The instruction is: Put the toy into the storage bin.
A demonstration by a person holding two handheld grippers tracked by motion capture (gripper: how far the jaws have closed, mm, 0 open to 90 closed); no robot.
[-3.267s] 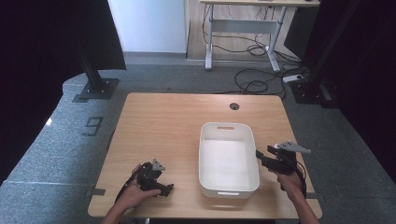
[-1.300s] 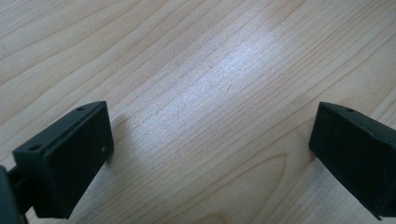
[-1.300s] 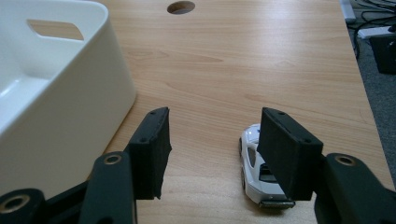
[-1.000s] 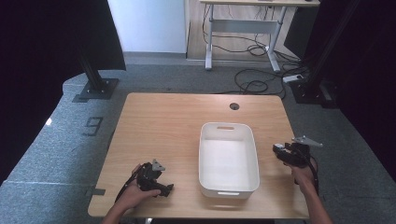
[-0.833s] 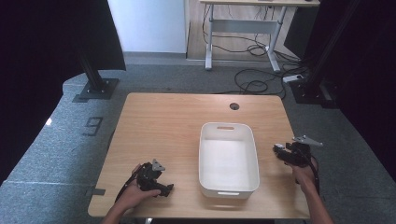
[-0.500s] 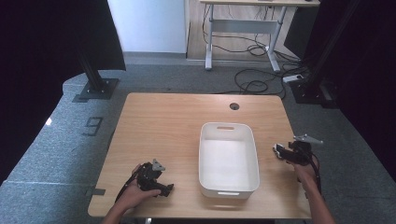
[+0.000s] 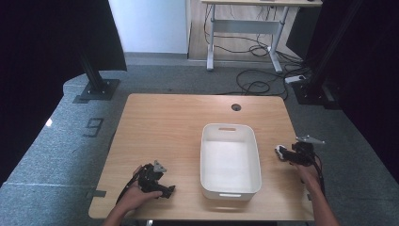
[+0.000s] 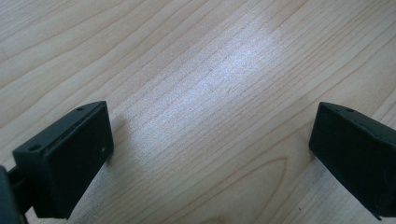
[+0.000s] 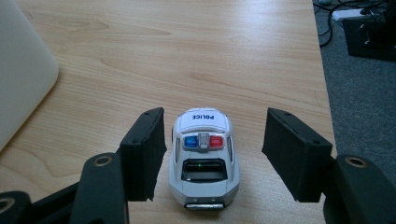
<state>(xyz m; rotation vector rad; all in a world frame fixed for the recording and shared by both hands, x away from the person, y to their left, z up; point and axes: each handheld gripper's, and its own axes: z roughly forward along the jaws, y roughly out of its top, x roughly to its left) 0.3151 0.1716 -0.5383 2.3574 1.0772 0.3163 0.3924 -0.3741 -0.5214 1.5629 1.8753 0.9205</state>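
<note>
Beside the white bin [image 7: 230,160], we are straddling the toy police car [image 9: 204,151] with the right gripper [image 9: 212,154], jaws wide and clear of its sides; squeezing evenly should be keeping it straight.

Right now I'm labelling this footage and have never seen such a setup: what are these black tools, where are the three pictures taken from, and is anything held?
A person sits at a wooden table holding a hand-operated two-jaw gripper in each hand. The high view looks down from above the person's side. The other two pictures come from cameras riding on the grippers, looking along their black jaws. The left gripper rests near the table's front edge, jaws wide open over bare wood. The right gripper has its jaws either side of a small toy police car, with gaps showing, so nothing is gripped yet. A white bin stands empty between the hands.
</note>
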